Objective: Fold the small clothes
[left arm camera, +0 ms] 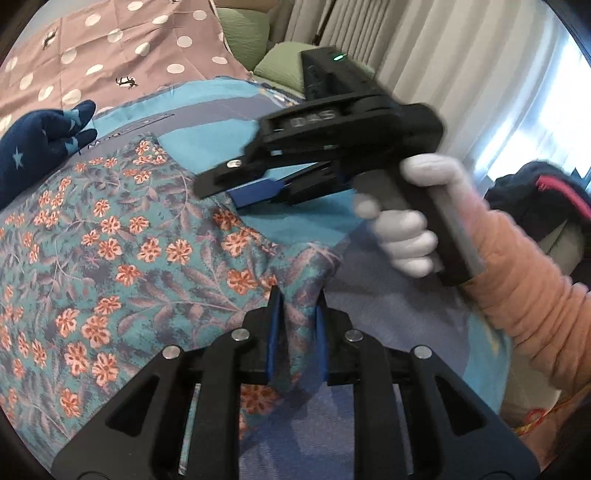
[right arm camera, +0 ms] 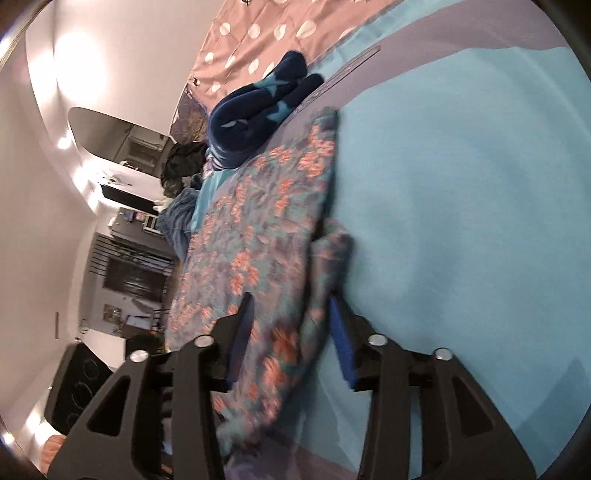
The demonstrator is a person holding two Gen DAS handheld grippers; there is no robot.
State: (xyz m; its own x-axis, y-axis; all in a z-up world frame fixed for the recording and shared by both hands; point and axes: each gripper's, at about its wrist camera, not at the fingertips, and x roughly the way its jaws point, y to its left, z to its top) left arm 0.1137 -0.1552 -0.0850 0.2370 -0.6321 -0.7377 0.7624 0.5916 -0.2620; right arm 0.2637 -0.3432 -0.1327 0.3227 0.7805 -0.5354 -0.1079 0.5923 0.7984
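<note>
A teal garment with orange flowers lies spread on a blue bedsheet. My left gripper is shut on a bunched corner of this floral garment at its right edge. My right gripper, held by a white-gloved hand, hovers over the garment's far right edge in the left wrist view. In the right wrist view the right gripper has its blue pads apart, with floral cloth lying between them, not pinched.
A dark blue star-patterned garment lies at the far left, also in the right wrist view. A pink polka-dot quilt and green pillows lie behind. Dark clothes sit at right by curtains.
</note>
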